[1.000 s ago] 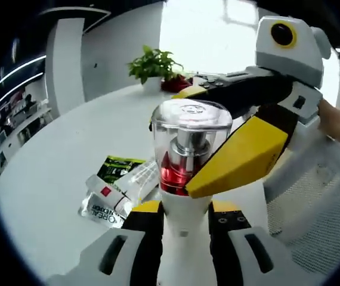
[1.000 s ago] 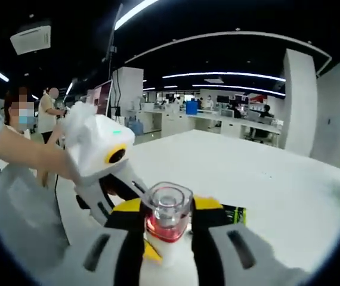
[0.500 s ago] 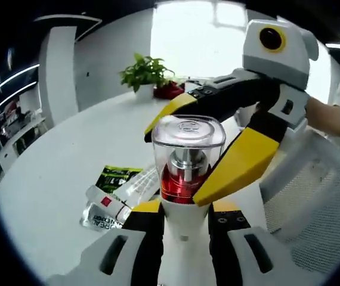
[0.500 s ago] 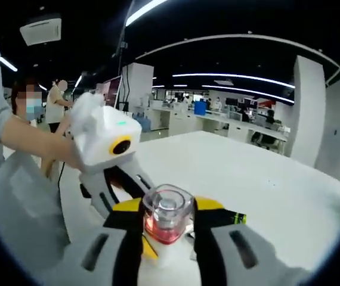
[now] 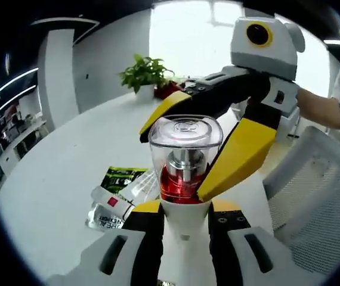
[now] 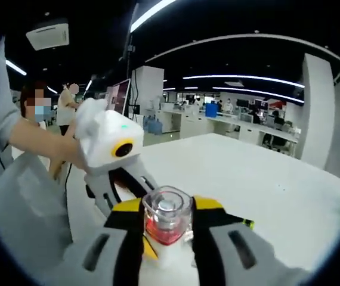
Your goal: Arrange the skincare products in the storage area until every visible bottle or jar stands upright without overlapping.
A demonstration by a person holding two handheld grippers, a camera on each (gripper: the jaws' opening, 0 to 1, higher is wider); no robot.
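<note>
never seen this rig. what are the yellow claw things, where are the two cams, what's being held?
No robot arm here: a person holds one hand-held set of tongs in each hand. A fisheye camera rides on each set and looks forward along its own jaws, so you get a left gripper view and a right gripper view.

Both tongs are on one pump bottle with a clear cap and red inside. In the left gripper view, the left tongs clamp its white body from below, and the right tongs come in from the right, yellow jaws either side of the cap. In the right gripper view the same bottle sits between the right tongs.

On the white table behind lie sachets, flat. A plant stands at the far end.
</note>
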